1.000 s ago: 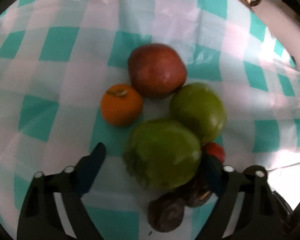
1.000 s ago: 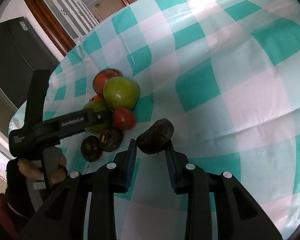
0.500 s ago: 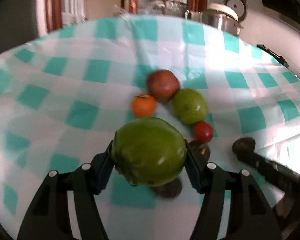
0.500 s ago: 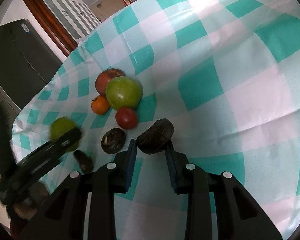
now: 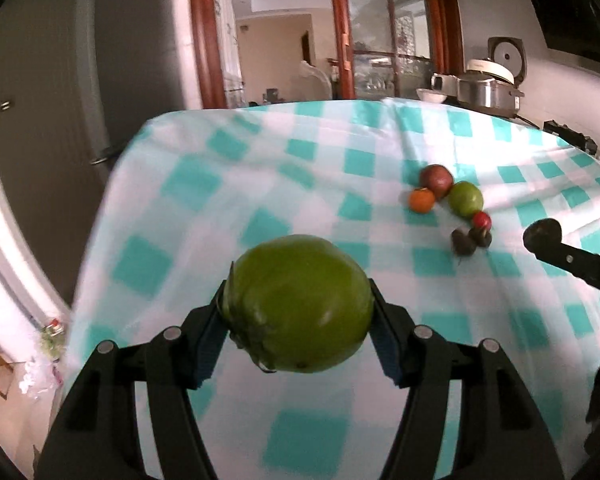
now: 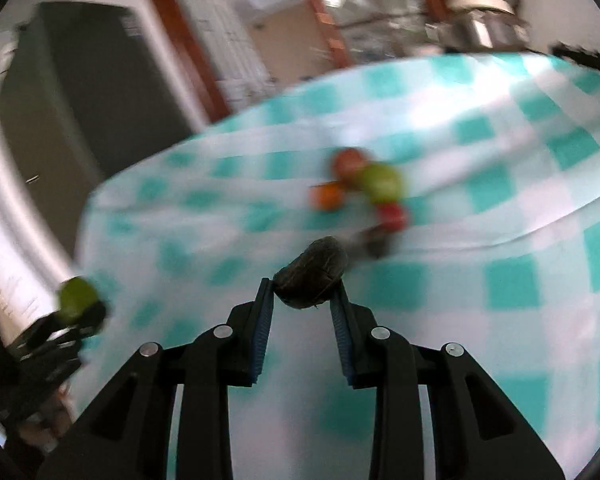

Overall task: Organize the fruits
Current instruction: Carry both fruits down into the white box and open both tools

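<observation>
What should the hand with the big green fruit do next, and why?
Probably lower it gently onto a bare patch of the checked cloth. The left gripper holds the big green fruit in the air, apart from the fruit pile. The right gripper holds a dark brown fruit, so both are busy.

We saw that our left gripper (image 5: pixel 298 330) was matte black plastic, two angular forked arms studded with round silver screws, with ribbed blue pads (image 5: pixel 208 340) lining its fingers. Our right gripper (image 6: pixel 303 306) looked the same: black arms, silver screws, ribbed blue pads (image 6: pixel 262 328).
</observation>
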Demonstrator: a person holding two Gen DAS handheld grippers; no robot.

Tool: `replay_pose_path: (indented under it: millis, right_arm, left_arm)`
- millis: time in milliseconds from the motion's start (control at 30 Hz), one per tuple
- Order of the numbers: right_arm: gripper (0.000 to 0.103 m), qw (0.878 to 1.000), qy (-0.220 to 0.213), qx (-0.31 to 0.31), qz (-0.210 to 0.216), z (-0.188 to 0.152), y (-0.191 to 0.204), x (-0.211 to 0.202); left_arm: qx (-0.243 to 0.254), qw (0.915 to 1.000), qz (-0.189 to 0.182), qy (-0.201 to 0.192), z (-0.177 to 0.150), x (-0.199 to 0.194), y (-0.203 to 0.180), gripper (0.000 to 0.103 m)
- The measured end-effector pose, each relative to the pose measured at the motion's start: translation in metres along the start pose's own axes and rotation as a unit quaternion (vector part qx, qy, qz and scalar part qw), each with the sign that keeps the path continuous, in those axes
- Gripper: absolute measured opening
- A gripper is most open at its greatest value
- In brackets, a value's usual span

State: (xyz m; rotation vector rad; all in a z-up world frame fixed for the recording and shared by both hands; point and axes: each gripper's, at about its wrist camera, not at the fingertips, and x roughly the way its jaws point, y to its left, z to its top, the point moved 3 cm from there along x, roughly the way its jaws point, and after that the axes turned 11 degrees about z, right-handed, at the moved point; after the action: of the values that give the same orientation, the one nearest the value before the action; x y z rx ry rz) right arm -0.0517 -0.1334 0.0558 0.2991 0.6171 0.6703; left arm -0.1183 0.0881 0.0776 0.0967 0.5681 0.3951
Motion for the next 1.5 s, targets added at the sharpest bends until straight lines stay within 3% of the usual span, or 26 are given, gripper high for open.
replay_pose_path:
  millis: [133, 333, 567, 667, 767, 900, 1033, 1133, 1233, 1333, 1400, 1500]
  right_arm:
    - [0.03, 0.996, 0.044, -0.069, 0.04, -0.043, 0.085, -0.004]
    - [0.03, 0.973, 0.108, -0.176, 0.101, -0.098, 0.192, 0.008]
    - [0.03, 0.931, 0.181, -0.285, 0.137, -0.162, 0.272, 0.035]
    - [0.03, 0.908, 0.216, -0.329, 0.145, -0.194, 0.293, 0.051]
    - [0.03, 0.882, 0.263, -0.365, 0.14, -0.227, 0.298, 0.076]
    - [0.03, 0.852, 0.345, -0.373, 0.124, -0.268, 0.285, 0.117]
    - [0.03, 0.825, 0.429, -0.356, 0.098, -0.303, 0.268, 0.159]
    - [0.03, 0.807, 0.473, -0.344, 0.077, -0.323, 0.259, 0.185]
    - [0.03, 0.79, 0.499, -0.351, 0.061, -0.339, 0.257, 0.202]
    - [0.03, 0.778, 0.517, -0.354, 0.05, -0.352, 0.257, 0.212]
    - [0.03, 0.773, 0.522, -0.357, 0.048, -0.356, 0.258, 0.214]
    - [0.03, 0.773, 0.522, -0.359, 0.04, -0.354, 0.256, 0.219]
  left_arm:
    - [0.001, 0.9997, 0.023, 0.001, -0.037, -0.033, 0.052, 0.064]
    - [-0.022, 0.9954, 0.092, 0.016, -0.098, -0.07, 0.138, 0.064]
    - [-0.062, 0.9852, 0.148, 0.06, -0.149, -0.081, 0.209, 0.064]
    - [-0.071, 0.9816, 0.15, 0.094, -0.174, -0.071, 0.223, 0.064]
    - [-0.074, 0.976, 0.134, 0.155, -0.206, -0.048, 0.226, 0.064]
    - [-0.07, 0.9589, 0.112, 0.251, -0.258, -0.009, 0.223, 0.064]
    - [-0.061, 0.932, 0.083, 0.348, -0.304, 0.032, 0.22, 0.064]
    - [-0.046, 0.9134, 0.072, 0.398, -0.327, 0.054, 0.219, 0.064]
    - [-0.041, 0.8962, 0.051, 0.439, -0.341, 0.066, 0.218, 0.064]
    - [-0.028, 0.8886, 0.056, 0.454, -0.346, 0.072, 0.22, 0.064]
    - [-0.026, 0.8787, 0.056, 0.473, -0.353, 0.076, 0.222, 0.064]
    - [-0.009, 0.8748, 0.064, 0.48, -0.356, 0.079, 0.221, 0.064]
